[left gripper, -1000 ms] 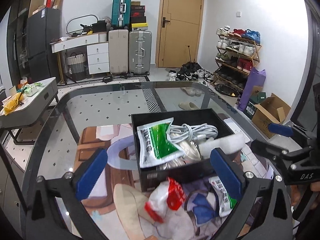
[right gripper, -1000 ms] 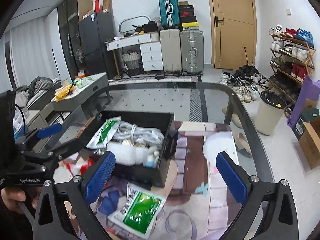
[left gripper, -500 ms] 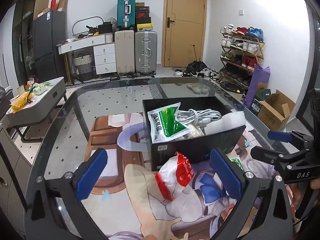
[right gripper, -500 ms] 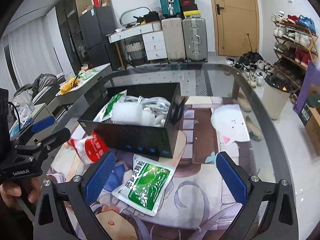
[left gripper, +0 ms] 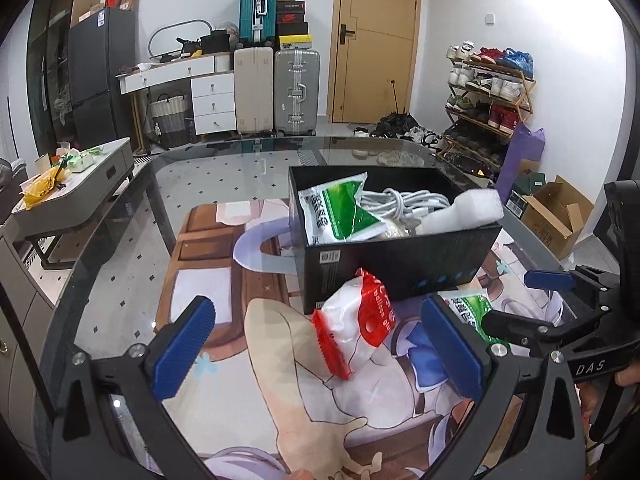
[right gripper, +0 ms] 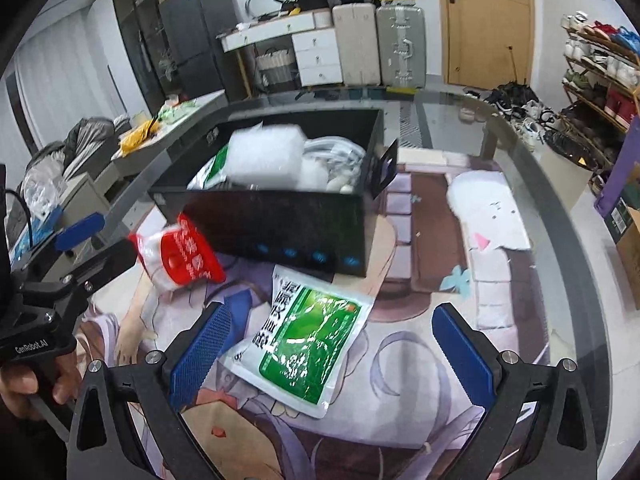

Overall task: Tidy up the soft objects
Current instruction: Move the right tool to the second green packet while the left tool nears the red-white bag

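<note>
Red-white packet [left gripper: 357, 322] lies on desk [left gripper: 132, 248] w/ printed mat, touching the black box [left gripper: 400, 256] front at its 7 o'clock. Green pouch [right gripper: 304, 336] flat on mat at box's 6 o'clock. Left tongs [left gripper: 320, 348] spread wide, holding nothing, framing the packet. Right tongs [right gripper: 328, 344] spread wide, empty, over the pouch. Vs 0.5 s ago: both tongs are nearer their items; box unmoved.

left gripper [left gripper: 320, 346] jaws wide apart, right gripper [right gripper: 332, 346] likewise, both low
</note>
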